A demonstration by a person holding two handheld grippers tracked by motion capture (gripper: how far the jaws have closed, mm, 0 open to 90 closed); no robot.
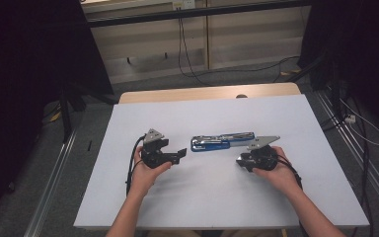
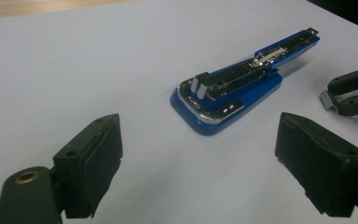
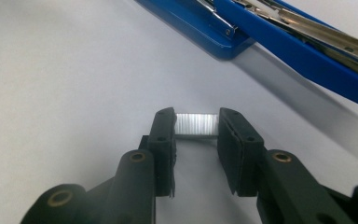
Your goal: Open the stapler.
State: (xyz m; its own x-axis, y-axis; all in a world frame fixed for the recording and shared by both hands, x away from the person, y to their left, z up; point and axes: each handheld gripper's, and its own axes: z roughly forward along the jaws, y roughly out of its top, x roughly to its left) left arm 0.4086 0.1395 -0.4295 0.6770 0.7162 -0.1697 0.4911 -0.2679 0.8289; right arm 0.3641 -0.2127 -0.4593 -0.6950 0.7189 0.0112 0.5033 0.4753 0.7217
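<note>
Nearest the person, both hands are resting on the white table (image 1: 202, 197), each w/ a gripper, one on either side of the blue stapler (image 1: 221, 141).

Left gripper (image 1: 181, 154) is sitting just left of the stapler, apart from it, jaws standing wide w/ nothing between them. In the left gripper view its pads (image 2: 91, 163) are framing bare table, and the stapler (image 2: 242, 81) is lying just beyond, hinge end nearest.

Right gripper (image 1: 240, 161) is sitting near the stapler's right half, on the person's side, not touching it. Its jaws are pinching a short strip of staples (image 3: 196, 125), silver, held crosswise at the tips; the strip is also showing at the jaw tips in the left gripper view (image 2: 327, 100). The right gripper's (image 3: 196, 128) jaws are narrow but not closed together.

The stapler is lying mid-table, swung open: base and top arm are splayed in a shallow V from the hinge at its left end. Long axis is running left-right across the table, open ends pointing right and slightly away. Metal staple channel (image 2: 268, 53) is facing up.

No brand or writing readable on it.
</note>
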